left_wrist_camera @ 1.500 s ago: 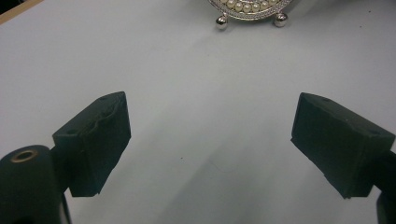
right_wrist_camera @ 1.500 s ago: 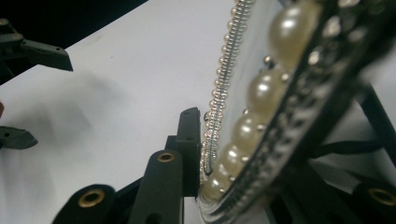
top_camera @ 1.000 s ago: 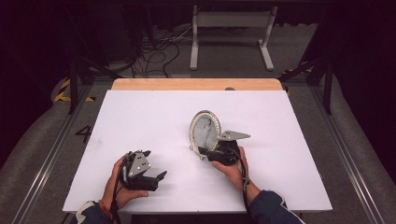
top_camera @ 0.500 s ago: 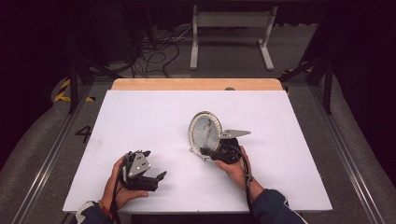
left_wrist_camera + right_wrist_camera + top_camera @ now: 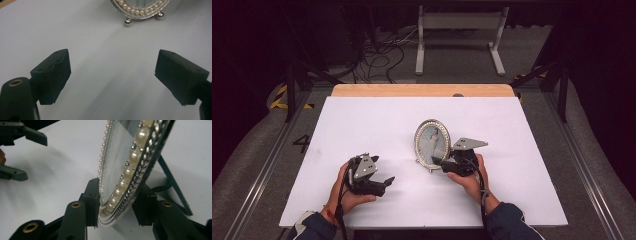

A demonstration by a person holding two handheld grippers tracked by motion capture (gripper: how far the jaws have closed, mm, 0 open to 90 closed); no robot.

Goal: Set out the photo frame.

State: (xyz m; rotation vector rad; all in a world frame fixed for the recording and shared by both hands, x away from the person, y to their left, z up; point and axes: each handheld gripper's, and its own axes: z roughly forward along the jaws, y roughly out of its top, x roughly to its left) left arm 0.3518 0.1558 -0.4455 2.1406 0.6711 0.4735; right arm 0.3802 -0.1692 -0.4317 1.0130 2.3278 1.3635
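While right tongs (image 5: 116, 205) straddle picture frame (image 5: 130, 170), its top cut off

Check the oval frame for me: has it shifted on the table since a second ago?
No. In the high view the oval picture frame stands at the same spot against the table's wooden far edge, upright, right gripper at its lower rim.

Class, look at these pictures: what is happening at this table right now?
A person works at a white table with a gripper in each hand. The right gripper has the rim of an oval pearl-edged picture frame between its fingers, which have just been opening. The frame stands upright on its small ball feet and back strut. The left gripper rests open on the table nearby, holding nothing, pointing toward the frame.
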